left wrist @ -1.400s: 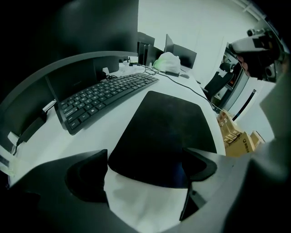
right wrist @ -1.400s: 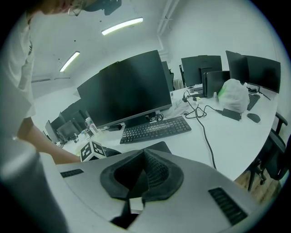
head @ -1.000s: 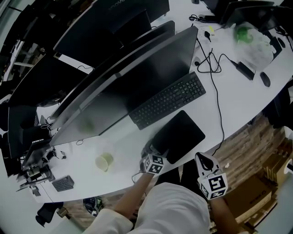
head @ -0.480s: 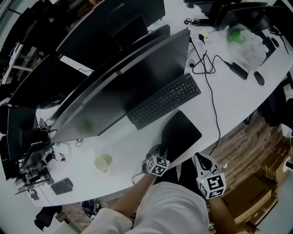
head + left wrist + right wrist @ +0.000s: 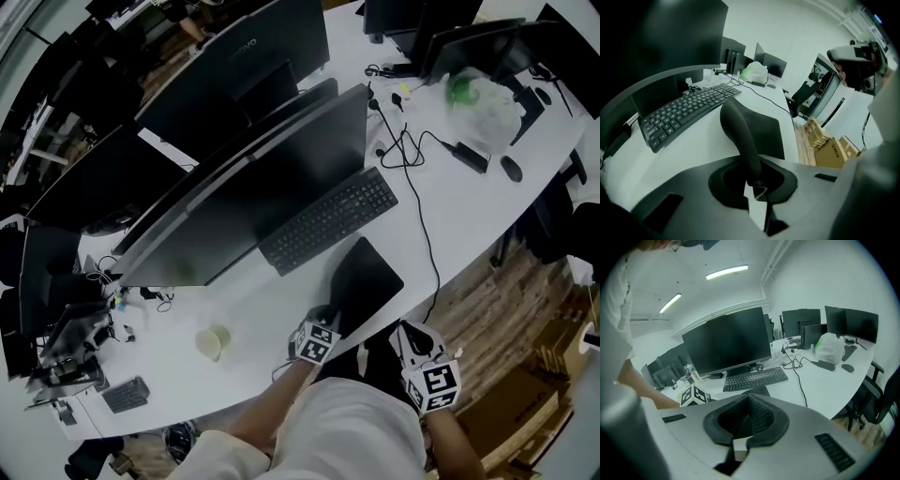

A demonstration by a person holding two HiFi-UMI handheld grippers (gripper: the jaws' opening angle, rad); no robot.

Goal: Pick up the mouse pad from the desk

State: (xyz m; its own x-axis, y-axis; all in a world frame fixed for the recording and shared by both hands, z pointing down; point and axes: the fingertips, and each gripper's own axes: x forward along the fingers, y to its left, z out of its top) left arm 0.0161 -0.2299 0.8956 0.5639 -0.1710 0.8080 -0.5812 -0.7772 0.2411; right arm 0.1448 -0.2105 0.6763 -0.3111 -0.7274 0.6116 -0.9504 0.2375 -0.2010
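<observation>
Your left gripper (image 5: 754,180) has just been closing and now pinches the mouse pad (image 5: 367,277) at its edge farthest from the keyboard (image 5: 328,218). That edge, flat a second ago, curls up off the worktop (image 5: 469,206). The grasp looks made and the lift is barely begun. Your right gripper (image 5: 749,401) is closed and empty.

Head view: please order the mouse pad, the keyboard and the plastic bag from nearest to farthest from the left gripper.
1. The mouse pad, clamped in the left gripper.
2. The keyboard, beyond it, mid-desk.
3. The plastic bag, far upper right.
</observation>
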